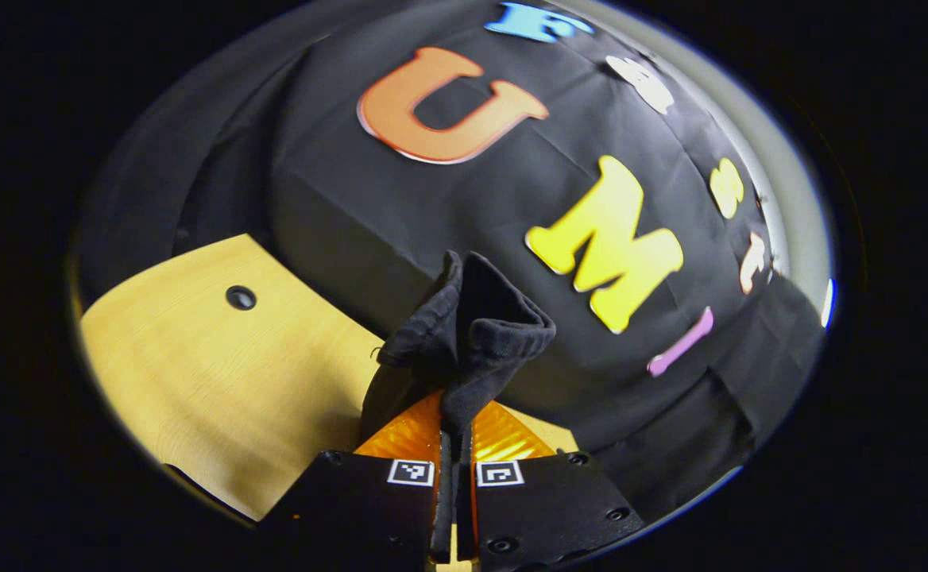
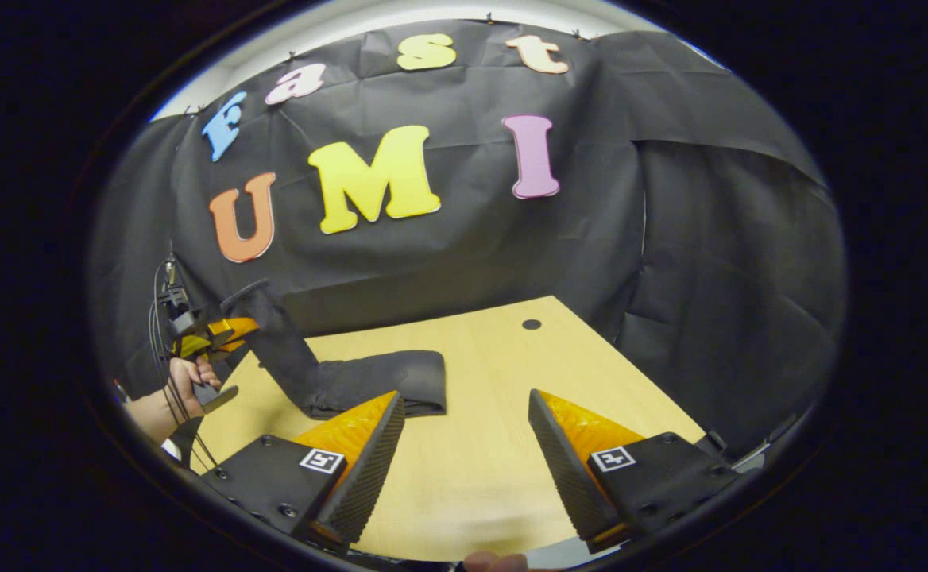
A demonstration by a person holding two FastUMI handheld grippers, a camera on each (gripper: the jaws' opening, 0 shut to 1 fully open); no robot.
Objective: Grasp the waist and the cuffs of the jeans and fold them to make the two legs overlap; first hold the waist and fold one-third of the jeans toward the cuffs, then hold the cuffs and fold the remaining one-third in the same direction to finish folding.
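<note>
The left gripper (image 1: pixel 454 433) is clamped tight on a bunched end of the jeans (image 1: pixel 464 334), which stick up just past its fingertips above the table (image 1: pixel 218 381). The right gripper (image 2: pixel 464 429) stands wide apart, holding nothing; the rest of the jeans lies beyond its left finger.

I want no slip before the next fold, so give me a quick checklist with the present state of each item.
1. Left gripper pinching the jeans: ok, both fingers press on the bunched fabric.
2. Held end lifted off the table: ok.
3. Right gripper holding the jeans: not ok, open, nothing between its fingers.
4. Which end is held, waist or cuffs: cannot tell.
5. Legs overlapping neatly: cannot tell.
</note>
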